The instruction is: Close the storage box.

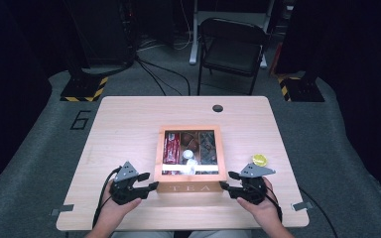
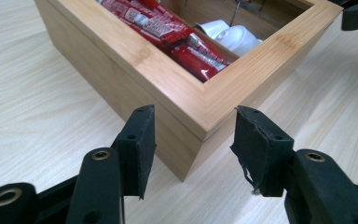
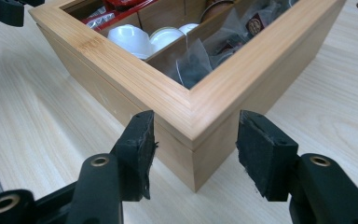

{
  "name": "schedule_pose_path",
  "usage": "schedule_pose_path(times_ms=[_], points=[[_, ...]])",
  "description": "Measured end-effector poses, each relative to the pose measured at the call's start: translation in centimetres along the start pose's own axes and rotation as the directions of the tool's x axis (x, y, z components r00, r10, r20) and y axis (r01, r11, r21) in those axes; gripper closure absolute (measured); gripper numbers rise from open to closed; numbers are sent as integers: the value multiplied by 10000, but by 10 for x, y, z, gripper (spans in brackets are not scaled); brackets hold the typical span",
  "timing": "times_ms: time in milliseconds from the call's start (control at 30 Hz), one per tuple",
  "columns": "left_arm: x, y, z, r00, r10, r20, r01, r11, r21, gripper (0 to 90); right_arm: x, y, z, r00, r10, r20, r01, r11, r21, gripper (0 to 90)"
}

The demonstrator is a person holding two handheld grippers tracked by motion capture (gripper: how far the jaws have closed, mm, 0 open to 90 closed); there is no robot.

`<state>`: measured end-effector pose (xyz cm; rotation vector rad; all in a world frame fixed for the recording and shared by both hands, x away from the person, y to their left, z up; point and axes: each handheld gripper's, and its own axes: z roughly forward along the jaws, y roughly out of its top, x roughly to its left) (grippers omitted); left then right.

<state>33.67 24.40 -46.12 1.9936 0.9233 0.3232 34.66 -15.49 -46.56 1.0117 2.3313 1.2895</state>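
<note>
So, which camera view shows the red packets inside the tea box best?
The left gripper view: the red packets lie close and sharp in the wooden tea box. The high view shows them small, in the left compartment. The right gripper view catches just a red corner at the top edge.

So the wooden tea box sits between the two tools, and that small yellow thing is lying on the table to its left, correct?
Not quite. The wooden tea box does sit between the left tool and right tool, but the small yellow thing lies on the table to the box's right, as the high view shows.
</note>
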Motion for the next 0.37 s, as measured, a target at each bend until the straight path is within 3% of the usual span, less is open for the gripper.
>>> schedule_pose_path(times_ms=[200,367], points=[[5,-1,-7,9997,-197,-126,195,9997,-136,464,-4,-6,-5,9996,267,29,-267,9996,13,427],[10,-4,-11,9992,-350,-177,348,9993,-120,434,-5,-8,-9,9996,124,236,-120,9998,-184,393]])
